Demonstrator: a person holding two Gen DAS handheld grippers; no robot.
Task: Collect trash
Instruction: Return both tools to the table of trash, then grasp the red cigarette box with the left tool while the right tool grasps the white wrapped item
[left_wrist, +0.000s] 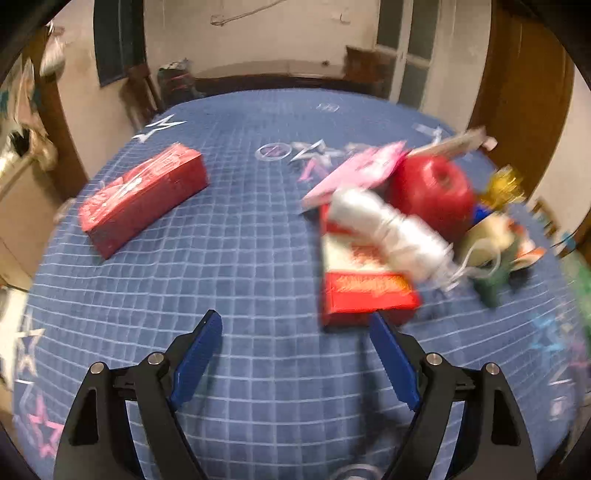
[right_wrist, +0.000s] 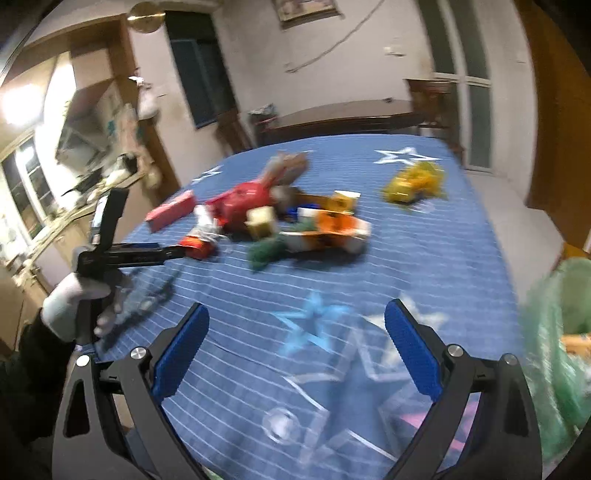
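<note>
You are working over a bed with a blue checked bedspread (left_wrist: 240, 258), star-printed, which fills both views. Its far edge runs along a dark wooden headboard (right_wrist: 343, 114); its right edge drops to bare floor in the right wrist view.

At the near right of that view a green trash bag (right_wrist: 557, 332) stands open, something orange showing inside it. I judge that is where the trash goes.

The trash itself lies heaped right of centre on the spread: a red round container (left_wrist: 432, 192), a pink flat packet (left_wrist: 362, 170), a white wrapped roll (left_wrist: 391, 229) lying across a red-and-white box (left_wrist: 362, 280), and small green and orange scraps further right. A separate red box (left_wrist: 144, 195) sits alone at far left, well apart from the heap. A yellow crumpled wrapper (right_wrist: 413, 181) lies alone toward the far right edge.

Your left gripper (left_wrist: 295, 325) has its jaws spread wide with nothing between them; its right finger (left_wrist: 391, 354) is just beside the near corner of the red-and-white box. Your right gripper (right_wrist: 297, 315) is also wide and empty, over bare spread near the bag.

You seem to be at the reach step. The left needs to shift right so the box sits between the jaws, then close. The pictures are blurred, so slow down first. Open spread lies near and left of the heap.
</note>
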